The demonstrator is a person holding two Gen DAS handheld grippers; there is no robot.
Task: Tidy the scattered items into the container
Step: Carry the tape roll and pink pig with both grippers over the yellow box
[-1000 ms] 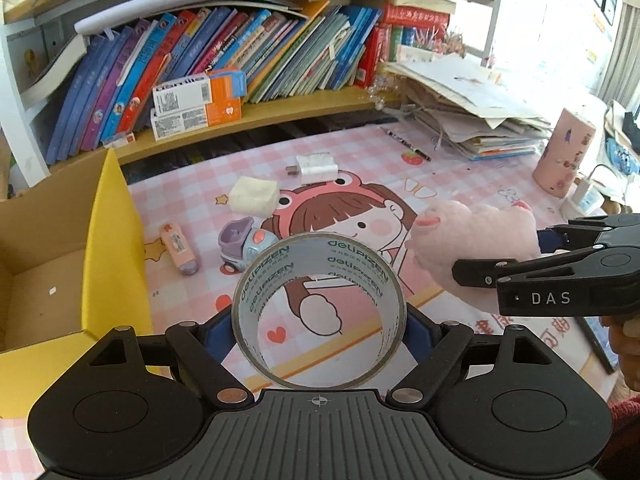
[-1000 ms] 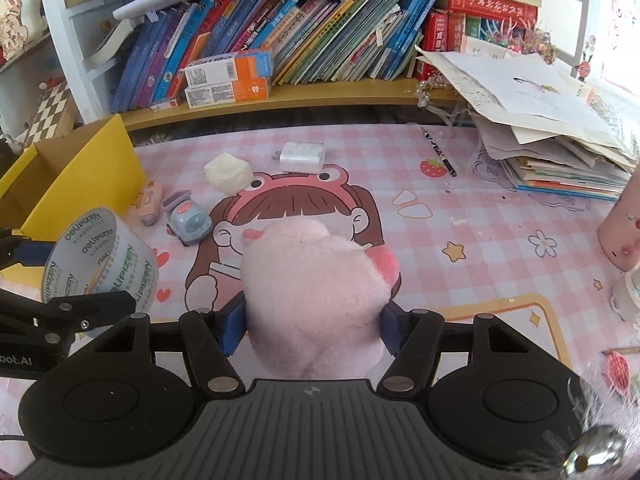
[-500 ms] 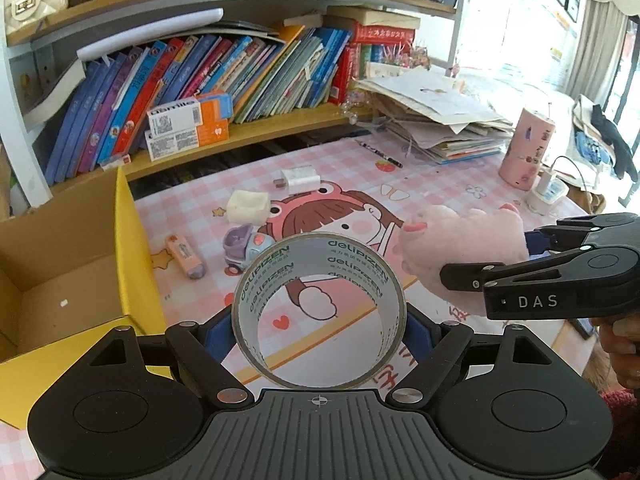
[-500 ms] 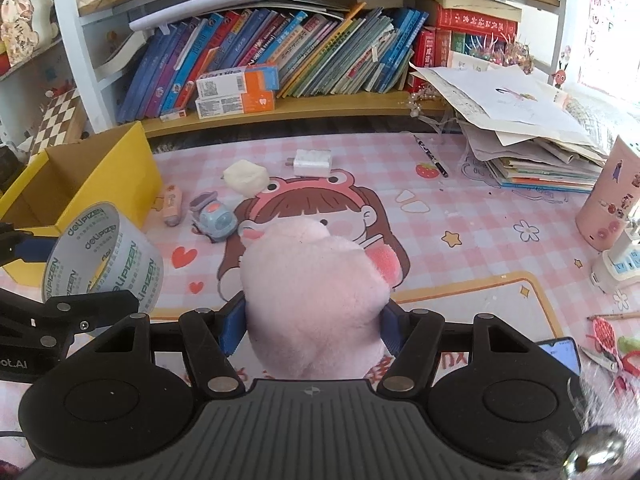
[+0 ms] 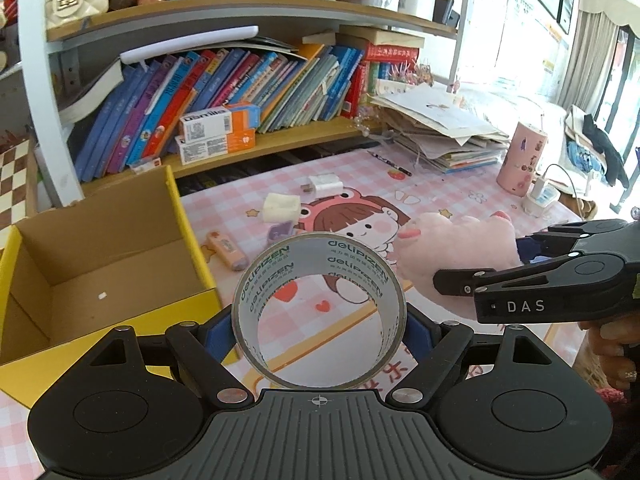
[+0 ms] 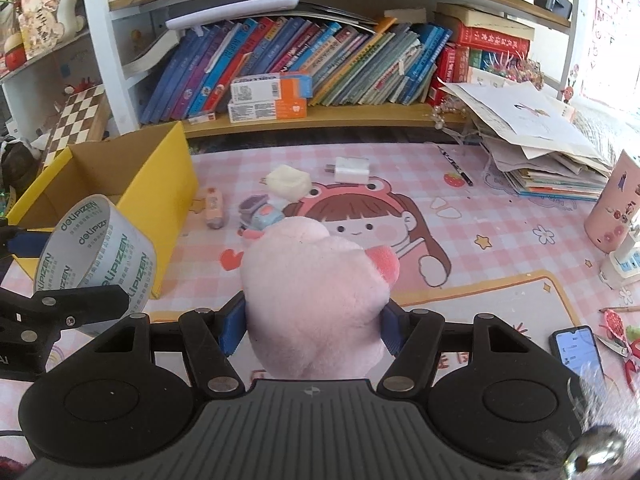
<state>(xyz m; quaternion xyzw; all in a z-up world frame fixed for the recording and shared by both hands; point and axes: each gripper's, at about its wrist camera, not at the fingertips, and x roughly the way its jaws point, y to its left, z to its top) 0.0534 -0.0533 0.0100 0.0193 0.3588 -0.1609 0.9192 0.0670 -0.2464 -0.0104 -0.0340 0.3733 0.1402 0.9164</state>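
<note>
My left gripper (image 5: 319, 326) is shut on a roll of clear tape (image 5: 280, 280) and holds it above the mat, right of the open yellow cardboard box (image 5: 192, 232). My right gripper (image 6: 312, 326) is shut on a pink plush toy (image 6: 312, 280), also held above the mat. The tape (image 6: 100, 256) and box (image 6: 160, 184) show at left in the right wrist view; the plush (image 5: 460, 248) shows at right in the left wrist view. On the mat lie a cream block (image 6: 289, 182), a white charger (image 6: 352, 170), a small toy car (image 6: 260, 214) and a pink eraser-like stick (image 6: 214, 206).
A bookshelf (image 6: 320, 120) with books runs along the back. A paper stack (image 6: 540, 152) sits at back right, with a pink cup (image 6: 612, 204), a power strip (image 6: 624, 264) and a phone (image 6: 576, 350) at right. A pen (image 6: 456, 166) lies near the papers.
Both grippers have risen and pulled back from the mat with their objects. The box now shows more of its inside in the left wrist view.
</note>
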